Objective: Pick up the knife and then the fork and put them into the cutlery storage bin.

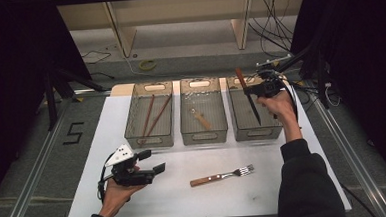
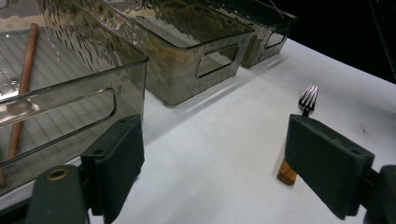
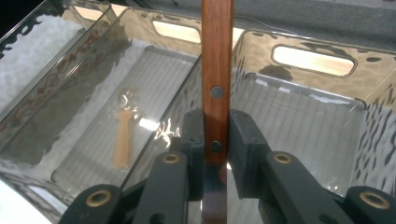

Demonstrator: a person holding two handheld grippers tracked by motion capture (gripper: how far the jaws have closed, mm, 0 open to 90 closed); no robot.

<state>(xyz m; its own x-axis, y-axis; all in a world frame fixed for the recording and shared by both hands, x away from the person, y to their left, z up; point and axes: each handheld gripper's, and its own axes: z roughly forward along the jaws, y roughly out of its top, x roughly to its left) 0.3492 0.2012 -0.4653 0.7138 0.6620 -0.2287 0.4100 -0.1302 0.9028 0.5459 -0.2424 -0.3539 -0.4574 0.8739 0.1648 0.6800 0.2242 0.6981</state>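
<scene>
The knife (image 1: 248, 93) hung over the right-hand bin (image 1: 254, 113), clamped at its wooden handle by the right gripper (image 3: 215, 140). The left gripper (image 1: 151, 161) hovered wide open and empty above the worktop (image 1: 185, 194), near the fork (image 1: 222, 176).

Black claws with brass-coloured rivets (image 3: 171, 158), a grey three-cornered plate (image 1: 121, 155), and a dark sleeve (image 1: 305, 182).

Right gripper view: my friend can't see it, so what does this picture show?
Two black jaws of the right gripper pinch a knife with a riveted brown wooden handle over a clear smoky plastic bin. In the neighbouring clear bin to the left lies a small utensil with a pale wooden handle.
</scene>
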